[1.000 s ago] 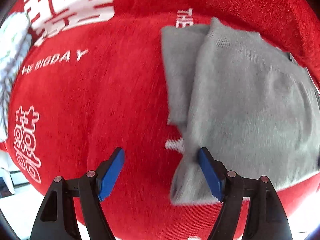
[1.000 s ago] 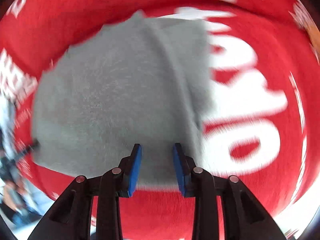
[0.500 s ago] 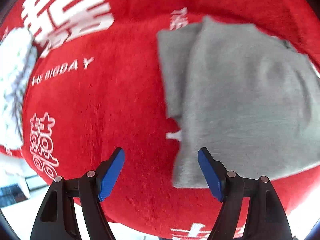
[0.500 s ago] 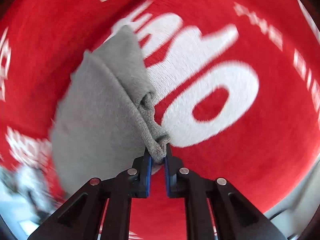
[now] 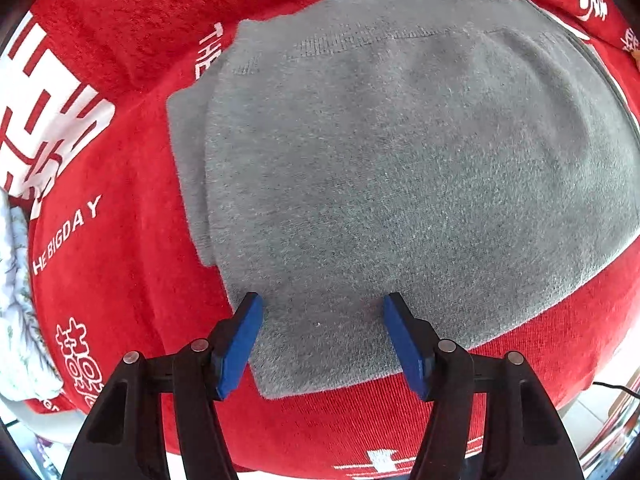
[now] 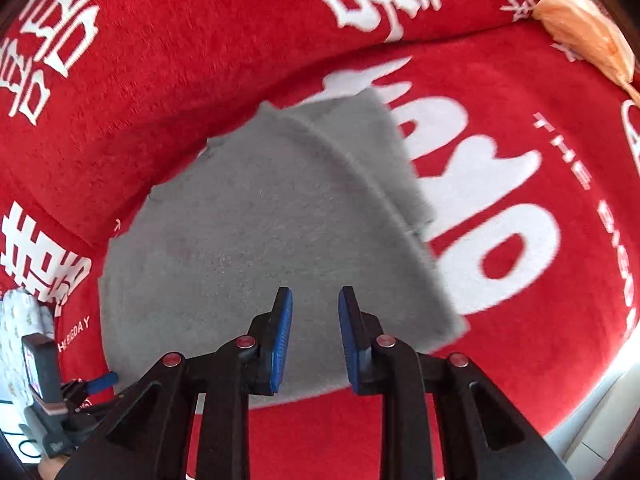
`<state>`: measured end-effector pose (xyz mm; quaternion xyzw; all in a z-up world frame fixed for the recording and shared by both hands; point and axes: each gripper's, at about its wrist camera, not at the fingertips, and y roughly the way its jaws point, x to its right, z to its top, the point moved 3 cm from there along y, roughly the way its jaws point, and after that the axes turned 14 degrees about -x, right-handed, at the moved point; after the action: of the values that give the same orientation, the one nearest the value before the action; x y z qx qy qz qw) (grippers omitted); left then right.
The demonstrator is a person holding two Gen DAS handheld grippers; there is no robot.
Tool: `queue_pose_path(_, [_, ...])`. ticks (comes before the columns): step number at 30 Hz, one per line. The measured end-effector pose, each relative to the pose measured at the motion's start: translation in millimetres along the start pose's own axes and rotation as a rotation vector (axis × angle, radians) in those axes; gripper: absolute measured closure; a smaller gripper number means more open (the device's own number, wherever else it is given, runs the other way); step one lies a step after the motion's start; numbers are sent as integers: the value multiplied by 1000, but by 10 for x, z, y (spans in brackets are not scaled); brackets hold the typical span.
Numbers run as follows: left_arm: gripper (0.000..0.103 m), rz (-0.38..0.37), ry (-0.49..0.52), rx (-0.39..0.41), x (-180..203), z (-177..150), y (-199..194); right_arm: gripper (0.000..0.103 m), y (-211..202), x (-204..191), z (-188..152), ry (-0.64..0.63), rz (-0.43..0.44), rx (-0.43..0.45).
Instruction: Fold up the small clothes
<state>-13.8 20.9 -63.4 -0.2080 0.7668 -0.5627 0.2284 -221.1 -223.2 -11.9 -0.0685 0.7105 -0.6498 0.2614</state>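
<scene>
Item: grey knit garment (image 5: 400,184), part-folded, flat on red plush cover (image 5: 120,264) w/ white lettering.

Change noted: half a sec. ago we had the right hand-held gripper (image 6: 315,336) pinching a bunched edge of the knit, lifted over; now that edge is laid down, the fold along the right side is flat, and its jaws are opening w/ nothing between them, above the near hem.

Left hand-held gripper (image 5: 322,344): has slid across from bare red cover to over the near-left corner; jaws spread but closing, cloth below, no pinch seen.

We judge: side fold done; next prob. a grab at near hem for cross-fold.

Also: white patterned cloth (image 6: 20,332) far left, orange bag (image 6: 580,28) far right.
</scene>
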Motion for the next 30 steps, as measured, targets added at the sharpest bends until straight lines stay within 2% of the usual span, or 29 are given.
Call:
queue_pose_path(3, [37,-14,7,5,-32,0,21,77,201,76,-64,47,-28,-71])
queue_pose_path(4, [37,-16,12,6,-53,1,32,82,259,157,-102,75,-40,-87])
queue_pose_path(6, [37,-18,21,6,-87,-16,50,82,208,237,-199,103,-3,-66])
queue_pose_path(14, [37,-31,29,7,-83,-129,32,81,-12,361,-329,116,-63,-78])
queue_pose_path(23, [37,-56,7,-8,-185,-243,101,79,-132,316,-395,129,-104,-63])
queue_pose_path(28, [37,-104,-37,-61,-362,-279,179,78,-268,184,-448,133,-82,-45])
queue_pose_path(30, [37,-99,-33,-60,-407,-290,173,78,-312,148,-472,145,-57,-39])
